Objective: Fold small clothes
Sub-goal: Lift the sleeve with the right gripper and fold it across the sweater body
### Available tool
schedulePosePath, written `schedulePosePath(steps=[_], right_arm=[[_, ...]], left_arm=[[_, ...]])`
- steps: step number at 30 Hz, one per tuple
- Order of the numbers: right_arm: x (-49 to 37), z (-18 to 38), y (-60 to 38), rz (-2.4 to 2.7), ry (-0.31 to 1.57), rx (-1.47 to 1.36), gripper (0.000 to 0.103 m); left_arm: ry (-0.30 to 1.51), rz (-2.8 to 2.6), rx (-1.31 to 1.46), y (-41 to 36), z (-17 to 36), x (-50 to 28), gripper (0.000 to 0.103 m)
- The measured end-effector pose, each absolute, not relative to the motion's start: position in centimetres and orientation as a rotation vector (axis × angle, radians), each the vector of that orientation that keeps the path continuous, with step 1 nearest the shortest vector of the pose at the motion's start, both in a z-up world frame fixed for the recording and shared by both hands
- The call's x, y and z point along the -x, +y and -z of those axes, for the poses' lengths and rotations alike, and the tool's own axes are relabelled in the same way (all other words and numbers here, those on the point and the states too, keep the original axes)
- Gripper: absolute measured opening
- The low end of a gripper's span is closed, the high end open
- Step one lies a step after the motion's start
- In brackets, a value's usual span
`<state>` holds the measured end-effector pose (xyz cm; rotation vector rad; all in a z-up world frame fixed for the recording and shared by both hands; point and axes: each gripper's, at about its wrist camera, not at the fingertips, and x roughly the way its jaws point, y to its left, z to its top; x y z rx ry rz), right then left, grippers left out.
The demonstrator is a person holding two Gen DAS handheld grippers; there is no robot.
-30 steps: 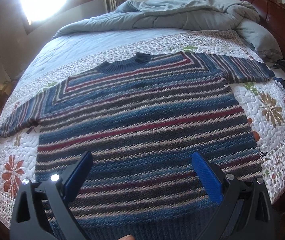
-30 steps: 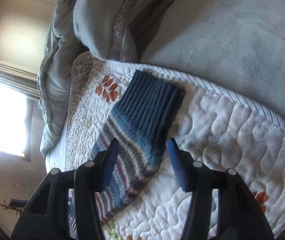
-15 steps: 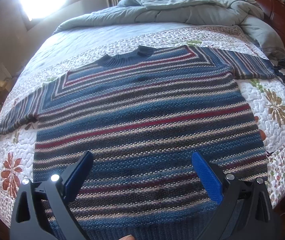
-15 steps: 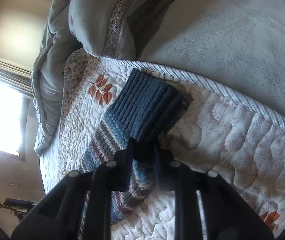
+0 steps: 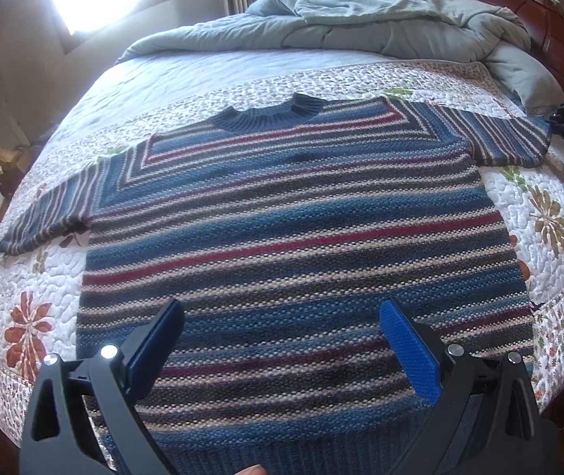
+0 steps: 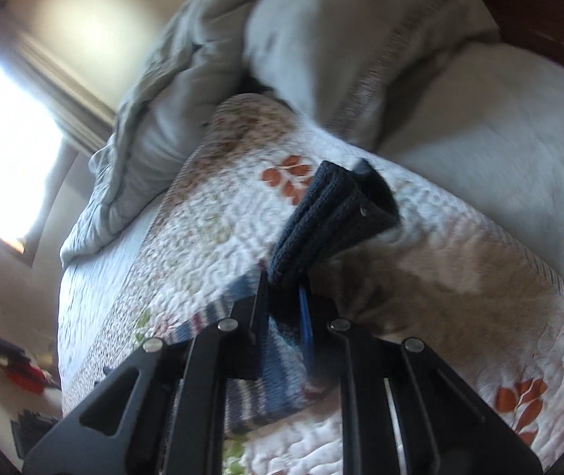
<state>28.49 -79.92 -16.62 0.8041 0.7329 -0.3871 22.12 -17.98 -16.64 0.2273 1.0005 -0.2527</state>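
- Knitwear, a blue, red and cream striped sweater [image 5: 282,245], lay spread flat across the middle of the left wrist view on the white floral quilted bedspread [image 5: 28,308], hem toward the lower edge and collar toward the top.
- The right gripper [image 6: 284,304], low centre in its own view, had its jaws pinched tight on the dark blue ribbed cuff [image 6: 333,217] of the sleeve, which bunched up off the quilt.
- The left gripper [image 5: 282,340] hovered over the hem with its jaws spread wide, holding nothing.
- The bite looked to be only on the bunched cuff; a quick pull could slip it free, I judged.
- With nothing pinning the body, dragging the sleeve across might skew the whole sweater.
- The rumpled grey duvet [image 6: 361,59] lay close behind the cuff in the upper part of the frame; a swing that way could snag it.
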Motion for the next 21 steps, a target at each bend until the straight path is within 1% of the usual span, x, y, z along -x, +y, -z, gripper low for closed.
schedulePosePath(steps=[7, 13, 21], right_arm=[[-30.5, 14.6, -75.4, 0.338, 0.748, -0.672, 0.012], [-32.0, 12.6, -69.4, 0.305, 0.762, -0.468, 0.012], [-34.7, 10.8, -63.2, 0.246, 0.777, -0.378, 0.012]], left_arm=[[0.989, 0.228, -0.222, -16.0, 16.9, -22.6, 0.099], [0.986, 0.236, -0.205, -14.7, 17.5, -23.4, 0.099], [0.985, 0.244, -0.179, -13.1, 18.3, -24.9, 0.099]])
